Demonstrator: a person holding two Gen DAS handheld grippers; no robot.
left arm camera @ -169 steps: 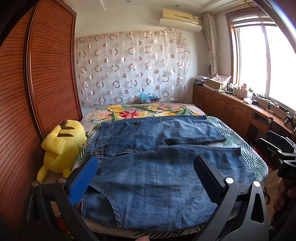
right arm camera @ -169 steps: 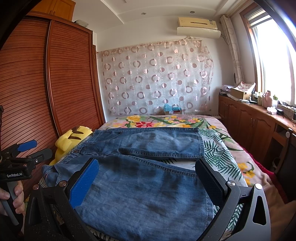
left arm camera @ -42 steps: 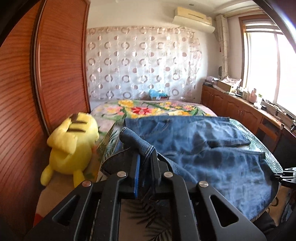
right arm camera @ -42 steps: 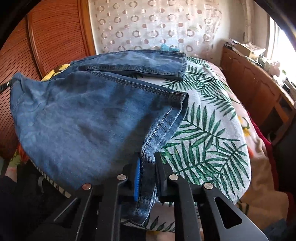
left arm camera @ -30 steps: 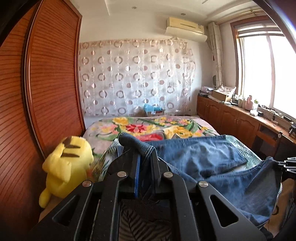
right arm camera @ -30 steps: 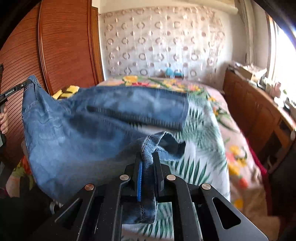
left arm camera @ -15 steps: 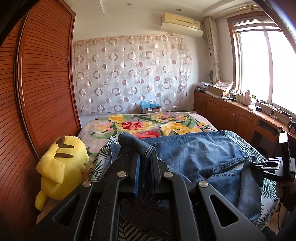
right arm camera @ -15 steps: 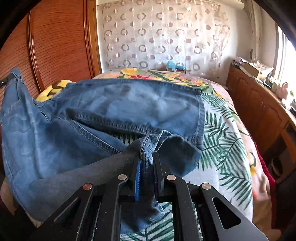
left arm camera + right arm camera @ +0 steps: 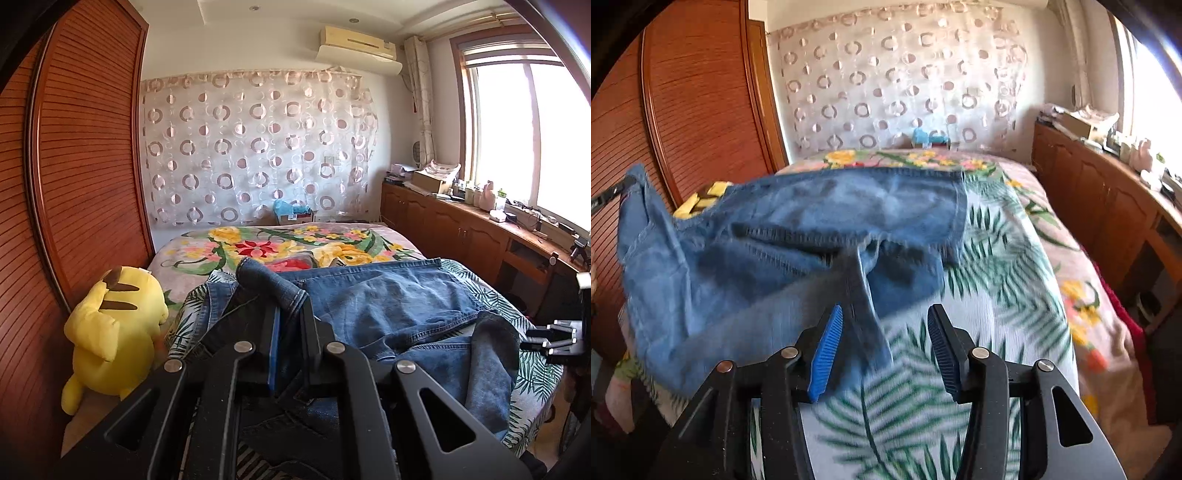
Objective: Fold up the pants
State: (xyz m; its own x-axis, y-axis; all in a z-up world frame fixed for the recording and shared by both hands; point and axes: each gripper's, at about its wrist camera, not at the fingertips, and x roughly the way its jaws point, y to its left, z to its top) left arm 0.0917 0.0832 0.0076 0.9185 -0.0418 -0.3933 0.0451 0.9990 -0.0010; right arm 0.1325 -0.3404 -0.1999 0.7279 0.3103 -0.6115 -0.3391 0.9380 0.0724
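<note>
Since approx. 0.5 s ago the right tongs point(image 9: 884, 345) have unclamped and are opening; the hem of the pants point(image 9: 798, 236) sits loose between the pads, blurred. Left tongs point(image 9: 290, 332) clenched on a fold of waistband, lifted above the bed point(image 9: 1015, 266). Pants lie partly doubled over across the bed, w/ a yellow plush toy point(image 9: 114, 332) beside.
</note>
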